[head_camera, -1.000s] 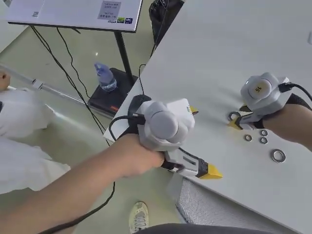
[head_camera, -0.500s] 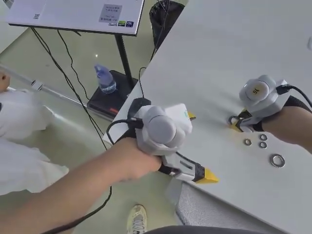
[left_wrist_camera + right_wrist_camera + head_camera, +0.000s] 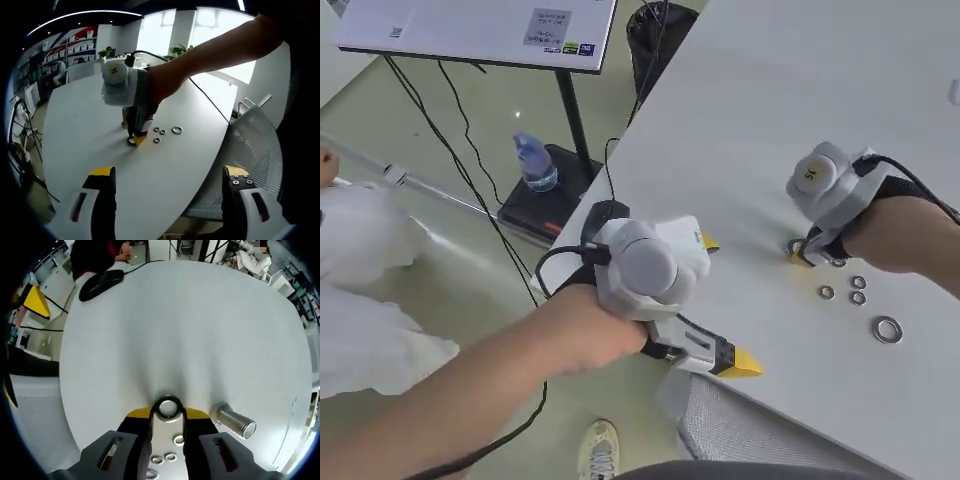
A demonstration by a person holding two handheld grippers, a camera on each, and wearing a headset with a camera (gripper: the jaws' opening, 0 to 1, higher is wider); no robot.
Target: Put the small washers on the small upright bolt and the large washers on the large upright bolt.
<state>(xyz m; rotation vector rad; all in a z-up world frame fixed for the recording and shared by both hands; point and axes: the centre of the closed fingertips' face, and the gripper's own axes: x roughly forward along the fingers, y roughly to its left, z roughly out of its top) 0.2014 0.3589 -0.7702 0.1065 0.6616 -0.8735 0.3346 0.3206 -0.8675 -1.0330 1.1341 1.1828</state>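
The threaded bolt (image 3: 236,423) is bare. Right gripper (image 3: 168,415) fingers (image 3: 140,413) pinch a large washer (image 3: 168,401) near it; left gripper (image 3: 168,174) fingers (image 3: 102,176) gape wide, empty

The surface (image 3: 770,120) was smooth, matt white. The large washer (image 3: 168,407), small washers (image 3: 827,292) and threaded bolt (image 3: 235,422) were bare silvery metal, the washers shiny. The left gripper (image 3: 169,172) and right gripper (image 3: 168,414) had glossy white plastic bodies and matt yellow tips.
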